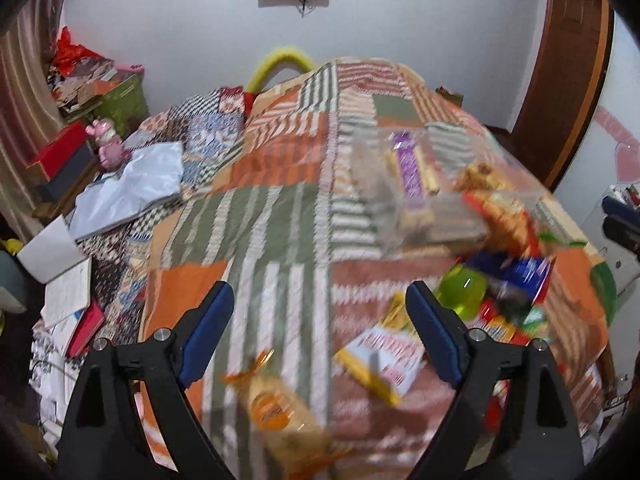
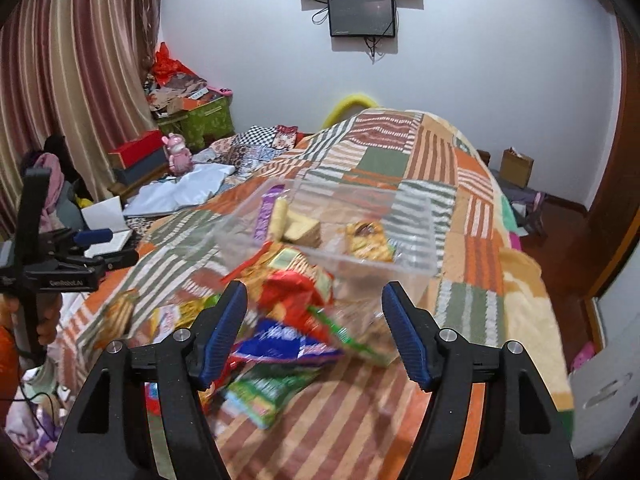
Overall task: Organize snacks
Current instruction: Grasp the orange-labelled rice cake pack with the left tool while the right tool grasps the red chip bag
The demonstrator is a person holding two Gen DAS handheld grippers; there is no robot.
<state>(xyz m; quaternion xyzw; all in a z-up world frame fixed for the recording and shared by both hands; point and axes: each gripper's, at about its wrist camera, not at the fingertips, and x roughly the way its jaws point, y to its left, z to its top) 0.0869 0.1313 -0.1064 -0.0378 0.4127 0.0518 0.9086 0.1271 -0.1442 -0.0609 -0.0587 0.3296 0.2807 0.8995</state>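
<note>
A clear plastic bin (image 2: 408, 236) stands on the patchwork quilt and holds a purple packet (image 2: 266, 210), wafers and a yellow snack bag. A heap of snack packets (image 2: 288, 320) in red, blue and green lies in front of it. My right gripper (image 2: 314, 328) is open and empty just above that heap. In the left wrist view the bin (image 1: 420, 200) is right of centre, blurred. My left gripper (image 1: 320, 324) is open and empty above the quilt, over an orange-tied bag (image 1: 276, 404) and a white and yellow packet (image 1: 384, 356). A green cup (image 1: 464, 290) lies among the packets.
The bed's quilt (image 1: 280, 220) fills the middle. A white plastic bag (image 1: 132, 188), books and boxes lie at the left. A curtain (image 2: 60, 80) hangs at the left, a monitor (image 2: 362, 14) is on the far wall. The left gripper body (image 2: 60, 268) shows at the left edge.
</note>
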